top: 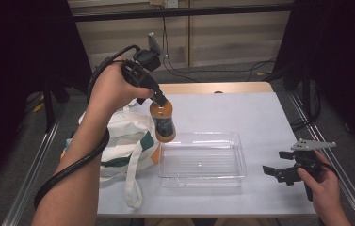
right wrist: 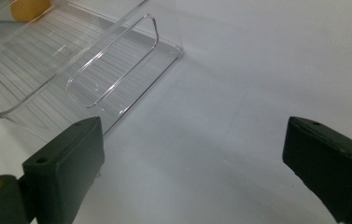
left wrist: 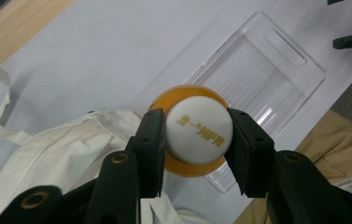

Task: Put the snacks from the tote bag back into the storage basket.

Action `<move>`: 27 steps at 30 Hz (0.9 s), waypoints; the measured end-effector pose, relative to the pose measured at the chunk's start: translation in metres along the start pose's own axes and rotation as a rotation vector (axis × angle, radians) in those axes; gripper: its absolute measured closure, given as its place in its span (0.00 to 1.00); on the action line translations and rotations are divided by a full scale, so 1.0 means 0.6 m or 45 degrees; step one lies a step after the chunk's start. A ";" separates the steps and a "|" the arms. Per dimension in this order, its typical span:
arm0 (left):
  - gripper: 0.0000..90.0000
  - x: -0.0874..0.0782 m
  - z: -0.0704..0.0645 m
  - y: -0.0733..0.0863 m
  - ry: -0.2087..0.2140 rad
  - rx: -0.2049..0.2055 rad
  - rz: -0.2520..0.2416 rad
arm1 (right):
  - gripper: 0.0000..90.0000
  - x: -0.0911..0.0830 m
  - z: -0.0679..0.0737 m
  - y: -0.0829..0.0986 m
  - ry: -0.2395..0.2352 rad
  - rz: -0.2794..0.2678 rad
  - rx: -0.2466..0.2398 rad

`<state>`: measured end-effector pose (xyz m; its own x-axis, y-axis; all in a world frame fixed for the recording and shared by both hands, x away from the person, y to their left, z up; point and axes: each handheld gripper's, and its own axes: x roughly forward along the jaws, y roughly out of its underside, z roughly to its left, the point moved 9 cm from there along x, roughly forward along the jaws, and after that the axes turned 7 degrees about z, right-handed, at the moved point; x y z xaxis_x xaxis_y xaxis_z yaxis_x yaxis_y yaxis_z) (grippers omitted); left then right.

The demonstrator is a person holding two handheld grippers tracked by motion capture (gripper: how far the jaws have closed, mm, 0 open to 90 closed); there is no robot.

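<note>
- The white table (top: 260, 122) carries everything we work with.
- The cloth bag (top: 118, 141) slumps at its left edge, soft and shapeless.
- The clear tray (top: 234, 162) sits empty in the middle; it looks rigid and light, so it may slide if bumped.
- The bottle (top: 162, 120) hangs upright in the air between bag and tray. We judge it fairly heavy with liquid, its body smooth and slippery.
- Our left gripper (left wrist: 197, 140) is clenched on its white cap (left wrist: 199, 133), the stiffest place to hold.
- Our right gripper (top: 286, 165) rests released, jaws wide apart, beside the tray.
</note>
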<state>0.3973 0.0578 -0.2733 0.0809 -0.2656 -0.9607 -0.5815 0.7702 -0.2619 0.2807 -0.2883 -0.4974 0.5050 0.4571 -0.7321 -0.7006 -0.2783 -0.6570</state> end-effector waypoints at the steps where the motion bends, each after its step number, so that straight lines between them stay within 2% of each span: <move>1: 0.66 0.000 0.000 0.000 0.002 0.005 0.010 | 0.06 0.000 0.000 0.000 -0.001 0.001 0.003; 12: 0.66 0.025 -0.004 -0.004 0.011 0.015 0.025 | 0.06 0.000 0.000 0.000 0.004 -0.003 -0.003; 21: 0.66 0.044 -0.003 -0.006 0.014 0.002 0.040 | 0.06 0.000 -0.001 -0.001 0.008 -0.006 -0.004; 27: 0.66 0.055 -0.003 -0.007 0.016 0.017 0.057 | 0.06 0.000 -0.001 -0.001 0.007 -0.006 -0.005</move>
<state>0.4007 0.0447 -0.3035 0.0451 -0.2377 -0.9703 -0.5737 0.7890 -0.2199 0.2812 -0.2888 -0.4972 0.5110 0.4538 -0.7300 -0.6962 -0.2795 -0.6612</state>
